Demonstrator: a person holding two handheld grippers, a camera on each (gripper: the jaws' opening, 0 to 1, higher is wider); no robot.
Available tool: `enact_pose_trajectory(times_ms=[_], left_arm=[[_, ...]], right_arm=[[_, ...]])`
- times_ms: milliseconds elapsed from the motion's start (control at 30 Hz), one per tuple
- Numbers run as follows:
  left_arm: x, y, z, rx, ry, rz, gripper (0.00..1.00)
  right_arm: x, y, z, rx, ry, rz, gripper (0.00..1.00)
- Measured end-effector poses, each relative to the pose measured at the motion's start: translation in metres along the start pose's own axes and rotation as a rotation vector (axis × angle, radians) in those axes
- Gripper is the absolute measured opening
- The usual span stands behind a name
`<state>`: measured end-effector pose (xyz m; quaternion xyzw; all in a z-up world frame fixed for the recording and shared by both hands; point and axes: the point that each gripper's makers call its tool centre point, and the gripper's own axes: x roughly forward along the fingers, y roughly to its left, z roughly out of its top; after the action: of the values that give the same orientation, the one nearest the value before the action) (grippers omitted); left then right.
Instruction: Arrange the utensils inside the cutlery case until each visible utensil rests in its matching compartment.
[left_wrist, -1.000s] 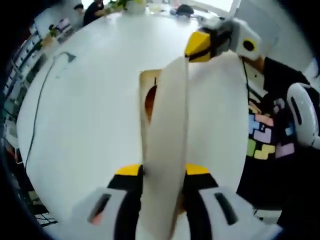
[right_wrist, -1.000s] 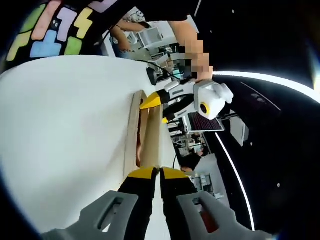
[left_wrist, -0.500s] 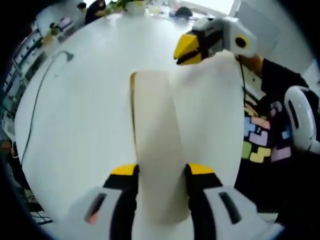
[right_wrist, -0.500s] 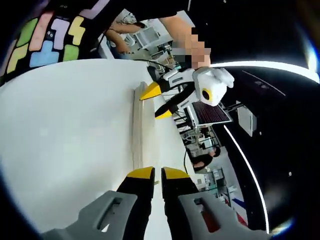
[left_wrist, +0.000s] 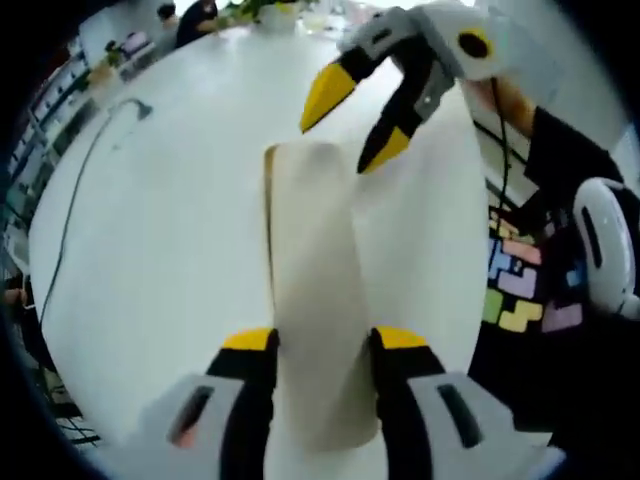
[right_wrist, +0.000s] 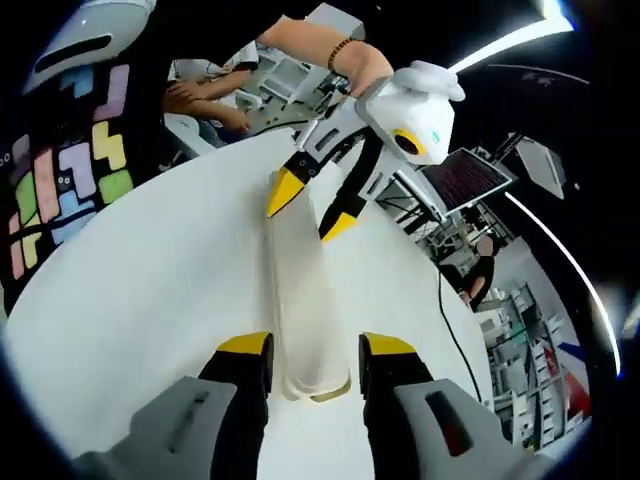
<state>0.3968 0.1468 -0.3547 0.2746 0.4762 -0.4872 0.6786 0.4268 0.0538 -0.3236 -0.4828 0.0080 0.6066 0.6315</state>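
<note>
A long cream cutlery case (left_wrist: 310, 280) lies flat on the white table (left_wrist: 170, 260), smooth face up, a wood-coloured edge along its left side. Nothing of its inside shows. My left gripper (left_wrist: 325, 340) is open, its jaws standing on either side of the case's near end. In the left gripper view my right gripper (left_wrist: 353, 125) hangs open over the far end. In the right gripper view the case (right_wrist: 300, 290) runs away from my open right gripper (right_wrist: 315, 345), whose jaws stand apart from its end. The left gripper (right_wrist: 310, 210) straddles the far end there.
A black cable (left_wrist: 80, 200) trails over the table's left part. A person in a black shirt with coloured blocks (left_wrist: 520, 290) stands at the right edge of the table, seen also as the shirt (right_wrist: 70, 170). A dark screen (right_wrist: 465, 180) and desks lie beyond.
The case went from tilted on edge to lying flat. My right gripper, shut on its edge before, has opened and let go. The left gripper's jaws kept their spread.
</note>
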Motion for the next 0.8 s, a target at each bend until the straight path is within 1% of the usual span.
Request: enact_pose_trajectory(times_ms=[33,67,233,333,433,467,600,667,733,800], left_arm=[[0.0,0.0,0.0,0.001,0.001,0.0,0.39],[0.0,-0.001,0.0,-0.002,0.001,0.002,0.39],[0.0,-0.004,0.0,0.003,0.003,0.006,0.4],[0.0,-0.005,0.001,0.004,0.005,0.008,0.4],[0.001,-0.006,0.001,0.007,0.007,0.009,0.4],[0.001,-0.006,0.001,0.007,0.007,0.009,0.4],[0.001,-0.006,0.001,0.004,0.006,0.007,0.4],[0.001,-0.007,0.001,0.005,0.006,0.007,0.4],[0.001,-0.008,0.001,0.004,0.004,0.007,0.4],[0.001,-0.008,0.001,0.004,0.003,0.006,0.4]], right_arm=[[0.002,0.003,0.002,0.013,0.006,0.022,0.41],[0.005,0.006,0.003,0.027,0.007,0.061,0.43],[0.013,0.003,-0.001,0.031,0.058,0.126,0.47],[0.018,0.004,-0.004,0.068,0.086,0.18,0.48],[0.021,0.004,-0.007,0.068,0.116,0.213,0.49],[0.023,0.004,-0.009,0.075,0.132,0.231,0.49],[0.028,0.006,-0.01,0.099,0.163,0.298,0.5],[0.031,0.007,-0.011,0.111,0.173,0.321,0.5],[0.037,-0.001,-0.015,0.121,0.18,0.346,0.49],[0.04,0.001,-0.014,0.126,0.186,0.368,0.49]])
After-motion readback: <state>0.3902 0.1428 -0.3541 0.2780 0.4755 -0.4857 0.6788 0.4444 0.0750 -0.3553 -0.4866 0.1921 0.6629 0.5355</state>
